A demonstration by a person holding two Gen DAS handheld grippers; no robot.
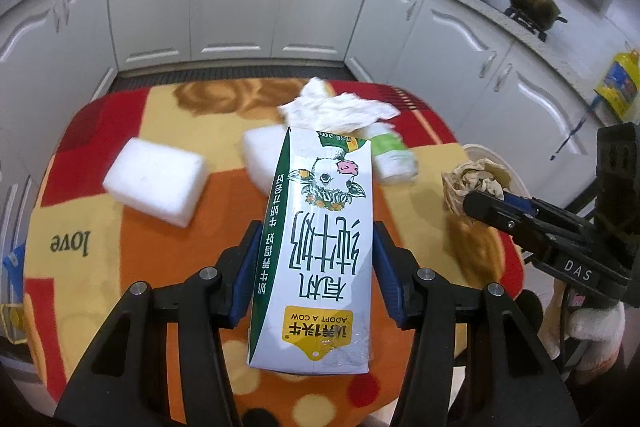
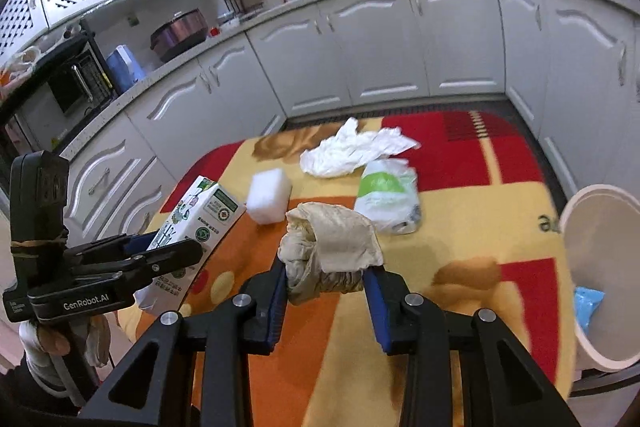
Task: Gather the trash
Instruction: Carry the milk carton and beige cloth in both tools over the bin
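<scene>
The milk carton (image 1: 320,243) sits clamped between the blue pads of the left gripper (image 1: 314,263), its long axis running away from the camera along the fingers, print upside down, above the blanket-covered table (image 1: 160,259). The right gripper (image 2: 325,281) pinches a crumpled brown paper wad (image 2: 330,241), jaws narrowed on it. Beyond lie white tissue (image 2: 352,149), a foam block (image 2: 268,197), a green-white wrapper (image 2: 386,195); a white bin (image 2: 600,267) stands right.

Home kitchen: white cabinets (image 1: 236,7), stove pots (image 1: 534,3) (microwave (image 2: 76,87) too)
</scene>
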